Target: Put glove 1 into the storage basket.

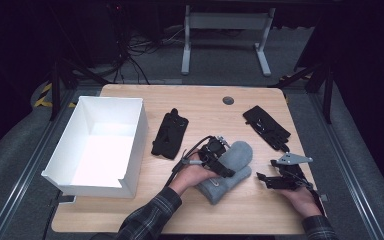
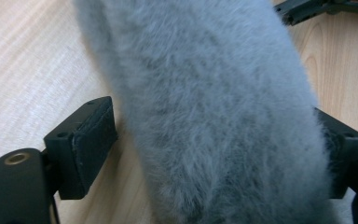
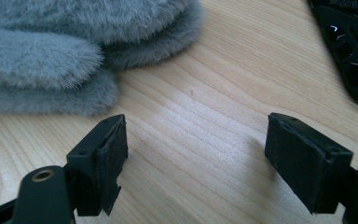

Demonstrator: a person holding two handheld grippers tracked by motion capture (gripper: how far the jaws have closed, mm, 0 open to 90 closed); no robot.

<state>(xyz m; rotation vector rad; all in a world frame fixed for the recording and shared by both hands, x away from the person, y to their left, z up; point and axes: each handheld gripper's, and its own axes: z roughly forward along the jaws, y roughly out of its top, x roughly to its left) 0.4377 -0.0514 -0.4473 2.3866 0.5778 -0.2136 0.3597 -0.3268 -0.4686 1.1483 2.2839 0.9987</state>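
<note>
A pair of grey fuzzy mittens (image 1: 237,159) lies stacked on the wooden table (image 1: 190,95), near its front middle. My left gripper (image 1: 226,171) is down over them from the left. In the left gripper view the upper mitten (image 2: 214,116) sits between the jaws of my left gripper (image 2: 214,149). The left pad (image 2: 93,140) stands clear of the fur and the right pad is at its edge, so the gripper is open. My right gripper (image 1: 263,179) rests right of the mittens, pointing at them. It is open (image 3: 196,158) over bare wood, with the mittens (image 3: 74,51) just ahead.
An open white box (image 1: 100,145) stands at the table's left. One black glove (image 1: 170,132) lies between box and mittens, another black glove (image 1: 267,127) at the back right, also seen as shiny black fabric (image 3: 349,51). Bare wood lies in front of the mittens.
</note>
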